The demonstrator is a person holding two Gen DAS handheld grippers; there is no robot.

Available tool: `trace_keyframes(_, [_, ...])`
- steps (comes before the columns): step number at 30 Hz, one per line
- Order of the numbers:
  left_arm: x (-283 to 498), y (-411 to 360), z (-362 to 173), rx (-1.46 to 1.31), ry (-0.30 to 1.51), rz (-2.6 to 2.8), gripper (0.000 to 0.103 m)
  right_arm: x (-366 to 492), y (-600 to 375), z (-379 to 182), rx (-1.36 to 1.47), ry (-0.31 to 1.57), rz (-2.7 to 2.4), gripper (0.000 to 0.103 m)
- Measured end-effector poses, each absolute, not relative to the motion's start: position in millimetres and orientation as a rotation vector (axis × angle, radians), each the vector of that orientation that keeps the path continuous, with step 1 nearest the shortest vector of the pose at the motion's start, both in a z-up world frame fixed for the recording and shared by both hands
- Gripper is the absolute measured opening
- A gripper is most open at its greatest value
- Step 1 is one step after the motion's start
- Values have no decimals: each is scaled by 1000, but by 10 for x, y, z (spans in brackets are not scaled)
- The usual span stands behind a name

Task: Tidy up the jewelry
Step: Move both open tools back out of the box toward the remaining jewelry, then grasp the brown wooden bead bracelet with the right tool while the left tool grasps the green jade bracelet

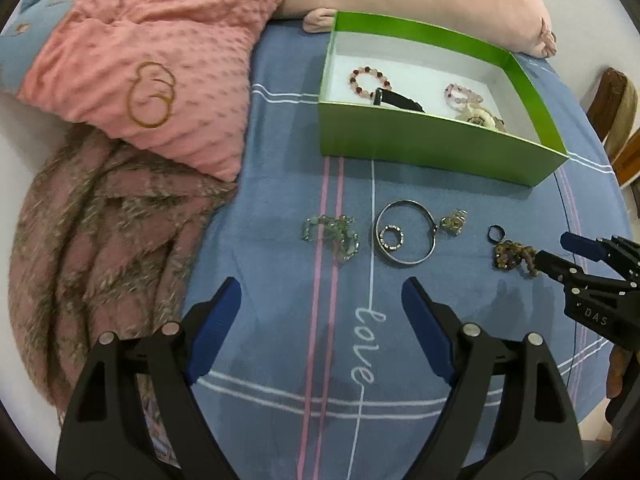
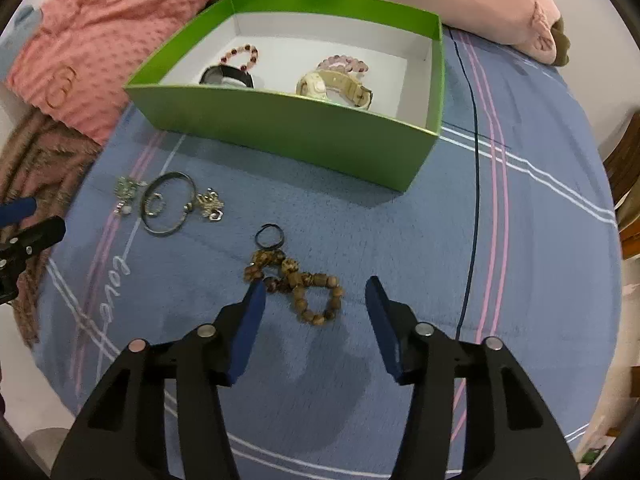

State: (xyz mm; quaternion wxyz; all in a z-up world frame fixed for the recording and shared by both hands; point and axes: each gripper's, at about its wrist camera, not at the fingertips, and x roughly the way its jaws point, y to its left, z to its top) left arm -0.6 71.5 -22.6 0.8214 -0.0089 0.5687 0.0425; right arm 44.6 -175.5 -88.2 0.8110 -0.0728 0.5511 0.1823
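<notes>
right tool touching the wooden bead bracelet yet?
Cannot tell. Right wrist view: right tool straddles wooden bead bracelet; one pad overlaps the beads, contact unclear.

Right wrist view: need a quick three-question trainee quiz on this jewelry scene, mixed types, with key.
1. True or false: the green box is empty.
2. Which piece lies between the fingers of the right hand-held gripper? A) silver bangle B) wooden bead bracelet C) black ring
3. Fill in: the small sparkly ring lies inside the ____.

Key: 1 false, it holds watches and bead bracelets; 2 B, not gripped; 3 silver bangle.
</notes>
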Motion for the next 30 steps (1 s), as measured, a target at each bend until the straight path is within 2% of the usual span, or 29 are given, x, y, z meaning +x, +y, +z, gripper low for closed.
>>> trace_keyframes(12, [280,791,-685,-63,1289,56,77,609,-1674,-1210,-221,1256,360,52])
trace_keyframes(14, [308,794,-725,-67,1297,50,69,622,-1660,-1239,-230,1264,366,41])
trace_keyframes(16, [326,792,-750,-69,1306,45,62,630,-1663,-1239,-219,1267,381,23])
trace_keyframes(18, [344,799,-767,-69,1309,49,57,630,-1652,-1236,-225,1268,391,11])
trace_keyframes(20, [371,801,-784,-75,1310,45,48,612,-1650,-1210,-213,1274,410,9])
trace_keyframes(23, [394,790,-804,-73,1313,39,42,566,-1655,-1154,-198,1270,439,8])
trace_keyframes(28, [478,731,-866,-55,1319,46,43,522,-1673,-1073,-148,1279,465,8])
trace_keyframes(30, [527,691,-890,-54,1323,45,47,519,-1702,-1076,-136,1285,463,8])
